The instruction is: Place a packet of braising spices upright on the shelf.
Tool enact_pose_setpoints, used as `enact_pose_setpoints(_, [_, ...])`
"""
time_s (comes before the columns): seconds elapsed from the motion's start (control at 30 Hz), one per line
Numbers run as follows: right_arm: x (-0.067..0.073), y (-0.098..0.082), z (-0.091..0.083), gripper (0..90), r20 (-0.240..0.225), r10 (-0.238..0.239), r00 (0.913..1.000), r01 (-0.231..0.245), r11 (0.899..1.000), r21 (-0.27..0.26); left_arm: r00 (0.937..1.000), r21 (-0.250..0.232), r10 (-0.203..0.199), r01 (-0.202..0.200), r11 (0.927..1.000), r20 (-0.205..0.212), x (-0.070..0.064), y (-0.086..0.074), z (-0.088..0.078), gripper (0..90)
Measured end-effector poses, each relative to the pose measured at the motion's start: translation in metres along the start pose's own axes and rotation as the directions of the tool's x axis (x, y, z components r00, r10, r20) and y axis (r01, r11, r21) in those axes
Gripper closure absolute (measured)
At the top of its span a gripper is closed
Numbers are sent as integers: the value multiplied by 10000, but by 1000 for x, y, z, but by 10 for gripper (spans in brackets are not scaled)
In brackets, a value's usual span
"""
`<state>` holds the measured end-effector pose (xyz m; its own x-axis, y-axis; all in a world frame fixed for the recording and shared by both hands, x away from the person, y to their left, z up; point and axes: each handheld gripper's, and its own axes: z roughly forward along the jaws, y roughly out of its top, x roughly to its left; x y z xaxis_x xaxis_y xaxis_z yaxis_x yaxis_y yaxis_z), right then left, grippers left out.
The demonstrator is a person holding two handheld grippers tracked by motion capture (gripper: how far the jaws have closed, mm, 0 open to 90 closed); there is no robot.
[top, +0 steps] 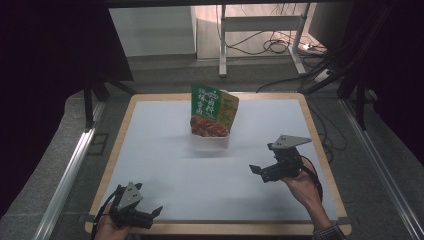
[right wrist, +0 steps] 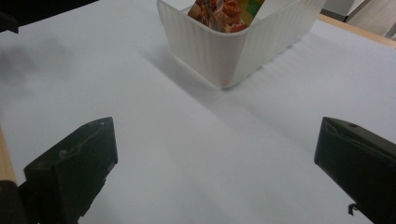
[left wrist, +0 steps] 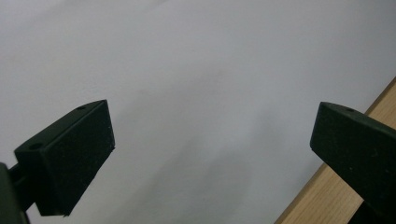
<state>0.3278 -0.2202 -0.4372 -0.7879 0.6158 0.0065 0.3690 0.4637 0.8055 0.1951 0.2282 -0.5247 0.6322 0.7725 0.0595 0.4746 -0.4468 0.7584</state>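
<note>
A white ribbed bin (top: 211,141) (right wrist: 233,51) stands mid-table toward the back, and a green snack packet (top: 212,110) (right wrist: 219,10) with red food printed on it stands upright inside. My right gripper (top: 261,171) (right wrist: 215,163) is held at the table's right, in front of the bin and apart from it, jaws wide open with nothing between them. My left gripper (top: 154,214) (left wrist: 210,158) sits at the near left corner over the white table cover, also open with nothing between its jaws. Each gripper is held by a hand.
The white sheet (top: 210,165) covers a wooden table (top: 320,150); its wooden edge (left wrist: 327,196) lies by my left gripper. Behind the table are a metal frame (top: 260,30) and loose cables (top: 280,45) on the floor.
</note>
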Motion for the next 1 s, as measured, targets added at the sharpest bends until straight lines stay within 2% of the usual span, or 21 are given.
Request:
enact_pose_setpoints(0.3, [4, -11, -16, 0, 137, 122, 9998, -121, 9999, -77, 10000, 54, 71, -71, 10000, -19, -1, 0, 0, 0])
enact_pose_setpoints(0.67, [9, -33, -29, 0, 404, 319, 9987, -312, 9994, -169, 10000, 75, 78, -78, 9999, -47, -1, 0, 1, 0])
enact_pose_setpoints(1.0, [14, -50, -41, 1, 865, 270, 9959, -237, 9990, -389, 9999, 94, 97, -96, 9999, -63, -1, 1, 1, 0])
